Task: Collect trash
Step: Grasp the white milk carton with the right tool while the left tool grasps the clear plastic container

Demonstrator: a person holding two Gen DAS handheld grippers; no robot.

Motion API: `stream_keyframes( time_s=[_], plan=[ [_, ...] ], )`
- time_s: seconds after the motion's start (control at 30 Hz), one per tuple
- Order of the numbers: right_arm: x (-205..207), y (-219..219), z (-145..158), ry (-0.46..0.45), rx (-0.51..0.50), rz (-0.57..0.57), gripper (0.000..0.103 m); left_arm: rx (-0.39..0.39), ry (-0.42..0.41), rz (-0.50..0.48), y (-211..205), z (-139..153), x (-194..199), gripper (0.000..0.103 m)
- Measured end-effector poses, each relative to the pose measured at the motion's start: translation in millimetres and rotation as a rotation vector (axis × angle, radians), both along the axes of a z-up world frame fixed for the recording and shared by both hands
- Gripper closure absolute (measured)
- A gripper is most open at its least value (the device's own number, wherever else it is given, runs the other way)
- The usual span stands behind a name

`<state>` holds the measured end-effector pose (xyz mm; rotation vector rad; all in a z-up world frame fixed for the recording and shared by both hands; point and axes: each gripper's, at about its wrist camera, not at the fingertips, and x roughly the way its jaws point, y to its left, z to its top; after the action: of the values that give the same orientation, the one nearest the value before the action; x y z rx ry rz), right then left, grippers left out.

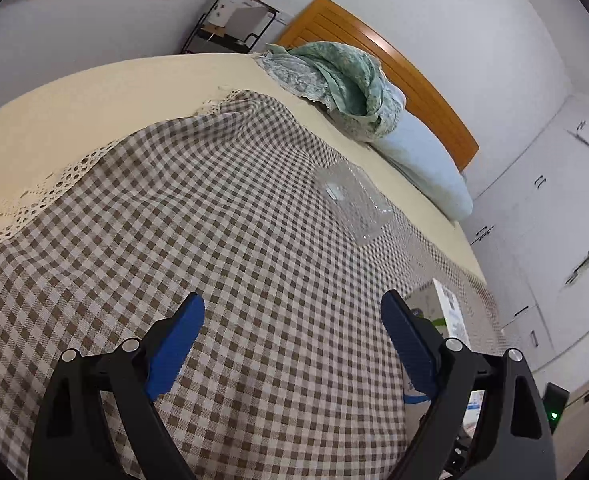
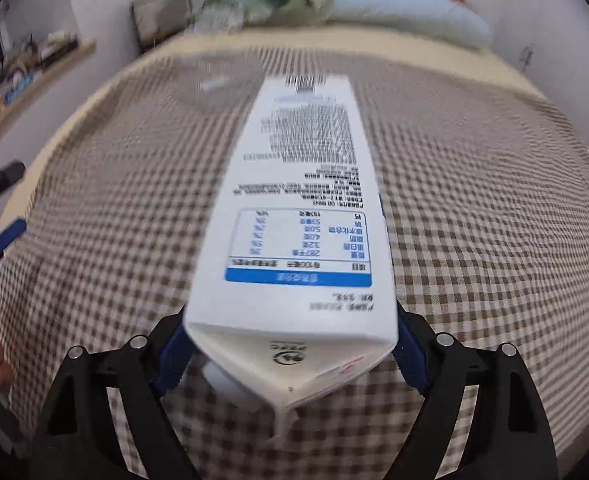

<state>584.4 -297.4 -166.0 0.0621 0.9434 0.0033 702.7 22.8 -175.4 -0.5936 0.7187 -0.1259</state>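
While the right gripper (image 2: pixel 290 344) has its blue pads against both sides of a white milk carton (image 2: pixel 298 216), gable end toward the camera, over the checked cloth (image 2: pixel 474 240), the left gripper (image 1: pixel 292 332) hangs wide and empty above that cloth. The step in hand looks like picking up the carton. Next, I judge, comes a firm squeeze without crushing it, then the clear plastic box (image 1: pixel 354 204) further up the bed.

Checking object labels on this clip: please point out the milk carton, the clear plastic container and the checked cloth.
milk carton (image 2: pixel 298 216): right wrist view, printed side panel.
clear plastic container (image 1: pixel 354 204): left wrist view, transparent top face.
checked cloth (image 1: pixel 214 220): left wrist view, bare middle area.
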Motion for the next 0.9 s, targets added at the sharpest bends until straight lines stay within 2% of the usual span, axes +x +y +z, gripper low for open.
stream_keyframes(
  time_s=[0.13,0.2,0.27,0.33,0.37,0.4,0.5,0.6,0.7,0.8,0.9],
  plan=[
    [-7.1,-1.2,9.1,-0.068,0.033,-0.079,0.037,0.03,0.007,-0.024,-7.3,-3.6,-2.3,0.016],
    [-13.3,-3.0,35.4,-0.145,-0.041,-0.088,0.037,0.053,0.009,-0.039,-12.3,-4.5,-0.6,0.016],
    [-16.8,-14.0,56.6,-0.211,-0.028,-0.113,0.037,0.066,0.006,-0.041,-16.2,-4.9,0.5,0.016],
    [-23.2,-28.5,70.3,-0.266,0.016,-0.155,0.037,0.019,0.019,-0.042,-18.1,-7.9,3.4,0.012],
    [-26.2,-34.7,70.1,-0.278,0.027,-0.168,0.037,-0.02,0.025,-0.046,-19.0,-9.9,5.8,0.007],
    [-30.5,-40.1,68.7,-0.287,0.041,-0.176,0.037,-0.077,0.034,-0.058,-20.8,-12.0,11.0,0.007],
    [-31.1,-47.9,58.0,-0.283,0.119,-0.184,0.036,-0.244,0.062,-0.118,-33.4,-9.7,45.4,0.007],
    [-30.8,-60.3,56.9,-0.271,0.151,-0.155,0.036,-0.328,0.087,-0.117,-55.3,-1.7,108.9,0.007],
    [-27.4,-67.4,60.4,-0.289,0.179,-0.141,0.036,-0.314,0.162,-0.062,-74.6,-7.3,165.6,0.008],
    [-30.9,-77.6,58.7,-0.289,0.203,-0.142,0.036,-0.279,0.28,0.032,-90.5,-28.0,212.3,0.008],
    [-29.7,-92.9,52.2,-0.274,0.238,-0.147,0.036,-0.299,0.326,0.073,-102.2,-43.2,232.6,0.01]
  ],
)
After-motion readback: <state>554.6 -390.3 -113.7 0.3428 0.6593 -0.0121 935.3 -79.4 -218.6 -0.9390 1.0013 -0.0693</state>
